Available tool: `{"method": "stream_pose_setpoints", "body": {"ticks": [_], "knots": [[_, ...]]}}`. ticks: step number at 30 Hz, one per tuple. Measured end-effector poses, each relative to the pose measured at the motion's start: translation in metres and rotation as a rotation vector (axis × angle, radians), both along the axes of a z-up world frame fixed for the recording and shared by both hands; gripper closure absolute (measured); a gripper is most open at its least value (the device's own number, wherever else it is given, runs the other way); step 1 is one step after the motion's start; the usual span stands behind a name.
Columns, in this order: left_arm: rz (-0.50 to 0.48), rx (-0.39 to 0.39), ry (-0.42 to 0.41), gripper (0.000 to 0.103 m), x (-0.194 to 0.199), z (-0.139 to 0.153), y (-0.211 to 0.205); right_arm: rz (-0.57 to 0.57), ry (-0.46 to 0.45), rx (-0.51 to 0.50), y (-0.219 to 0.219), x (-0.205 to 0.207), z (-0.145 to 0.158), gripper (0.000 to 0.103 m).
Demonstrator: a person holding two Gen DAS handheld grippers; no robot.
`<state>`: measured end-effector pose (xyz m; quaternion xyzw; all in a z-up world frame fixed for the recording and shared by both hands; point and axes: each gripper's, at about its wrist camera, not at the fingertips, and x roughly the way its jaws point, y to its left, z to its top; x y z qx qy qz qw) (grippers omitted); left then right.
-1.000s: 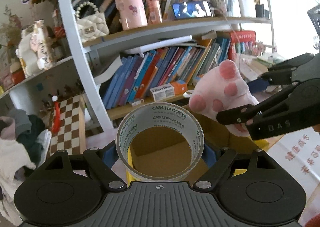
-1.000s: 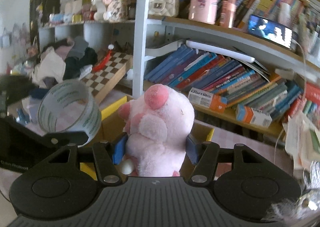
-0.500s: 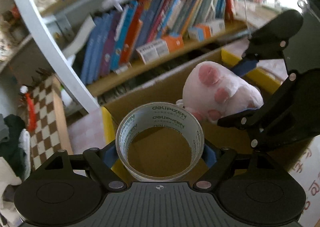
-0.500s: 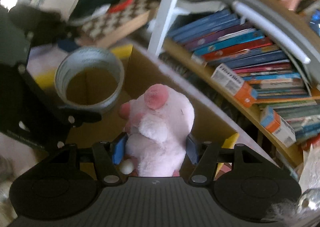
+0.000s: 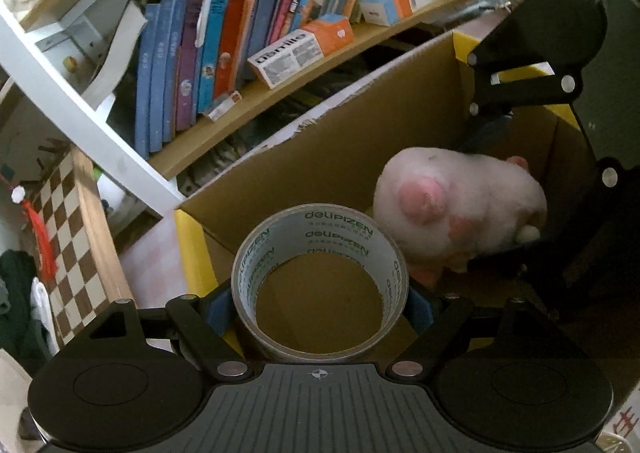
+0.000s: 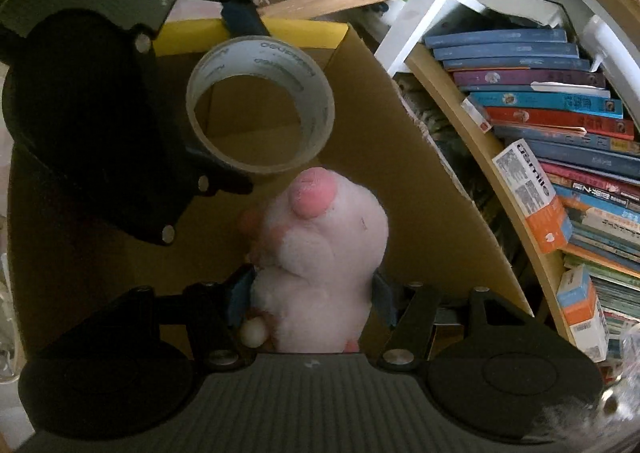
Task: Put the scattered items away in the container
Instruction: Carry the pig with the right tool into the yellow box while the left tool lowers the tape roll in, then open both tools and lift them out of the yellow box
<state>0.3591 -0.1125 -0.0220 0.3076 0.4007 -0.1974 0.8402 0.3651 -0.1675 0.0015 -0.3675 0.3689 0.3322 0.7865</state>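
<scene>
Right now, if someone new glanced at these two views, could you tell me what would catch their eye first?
Probably the pink plush toy, clamped in the right gripper over the open cardboard box. Next, the roll of tape gripped by the left gripper beside it, also above the box. Behind both, a crowded bookshelf of colourful books fills the background.

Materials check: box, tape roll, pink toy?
Box: corrugated cardboard, matte brown, torn fibrous top edge, yellow rim. Tape roll: glossy translucent plastic film with printed branding; core unclear. Pink toy: soft plush fabric, fuzzy pile.
</scene>
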Motion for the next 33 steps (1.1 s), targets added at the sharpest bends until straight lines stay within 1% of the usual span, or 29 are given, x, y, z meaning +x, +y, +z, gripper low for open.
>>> {"method": "stream_pose_setpoints", "body": {"ticks": [4, 6, 10, 12, 15, 17, 27, 30, 33], "knots": [[-0.016, 0.033, 0.016, 0.018, 0.003, -0.007, -0.005, 0.005, -0.005, -0.005, 0.003, 0.000, -0.001, 0.044], [-0.029, 0.049, 0.009, 0.018, 0.002, -0.007, -0.008, 0.002, -0.004, 0.001, 0.003, 0.001, 0.000, 0.043], [-0.037, 0.046, 0.019, 0.018, 0.001, -0.007, -0.008, 0.000, -0.013, 0.018, 0.001, 0.002, 0.001, 0.041], [-0.043, 0.052, 0.010, 0.014, -0.003, -0.006, -0.009, 0.007, -0.027, 0.025, 0.001, 0.000, 0.003, 0.028], [-0.044, 0.084, -0.052, 0.010, -0.012, -0.002, -0.012, 0.012, -0.052, 0.027, 0.001, -0.002, 0.006, 0.019], [-0.039, 0.080, -0.082, 0.010, -0.016, 0.004, -0.010, 0.011, -0.067, 0.025, 0.000, -0.005, 0.009, 0.016], [-0.020, 0.007, -0.222, 0.009, -0.044, 0.054, 0.001, -0.013, -0.166, 0.061, -0.008, -0.034, 0.043, 0.015], [0.008, -0.037, -0.283, 0.009, -0.056, 0.073, 0.010, -0.042, -0.223, 0.067, -0.013, -0.046, 0.055, 0.012], [0.024, -0.073, -0.321, 0.009, -0.070, 0.088, 0.021, -0.088, -0.264, 0.084, -0.018, -0.058, 0.066, 0.011]]}}
